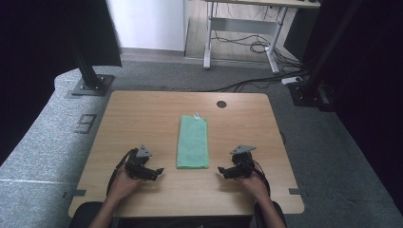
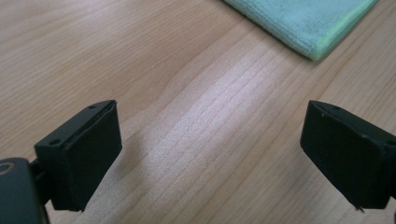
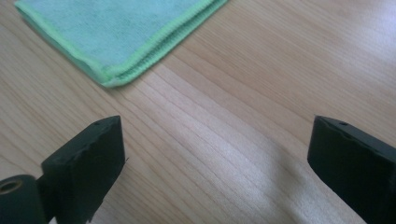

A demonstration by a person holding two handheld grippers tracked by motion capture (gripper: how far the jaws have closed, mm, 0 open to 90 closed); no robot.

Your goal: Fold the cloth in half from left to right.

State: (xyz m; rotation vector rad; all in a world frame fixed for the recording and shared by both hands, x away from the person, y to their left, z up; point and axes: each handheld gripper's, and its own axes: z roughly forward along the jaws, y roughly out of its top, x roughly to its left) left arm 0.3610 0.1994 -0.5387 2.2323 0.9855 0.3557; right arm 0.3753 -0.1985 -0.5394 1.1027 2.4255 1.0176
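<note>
I see the folded green microfibre cloth (image 1: 193,141) lying mid-tabletop (image 1: 142,118), long axis running away from me, its near corners equally close to my left gripper (image 1: 159,171) and right gripper (image 1: 220,169), both spread and empty.

Work surface: one light wooden table (image 1: 142,118) with rounded corners and a visible lengthwise grain, standing on grey carpet. A small dark round grommet (image 1: 221,104) is set into the top near the far edge, right of centre. Lying directly on the top, roughly central, is one folded green cloth (image 1: 193,142), a long narrow rectangle running near to far, flat, with a lighter green stitched hem. A small white tag (image 1: 196,115) projects from its far end. Each near corner of the cloth lies on bare wood, apart from the table's near edge.
</note>
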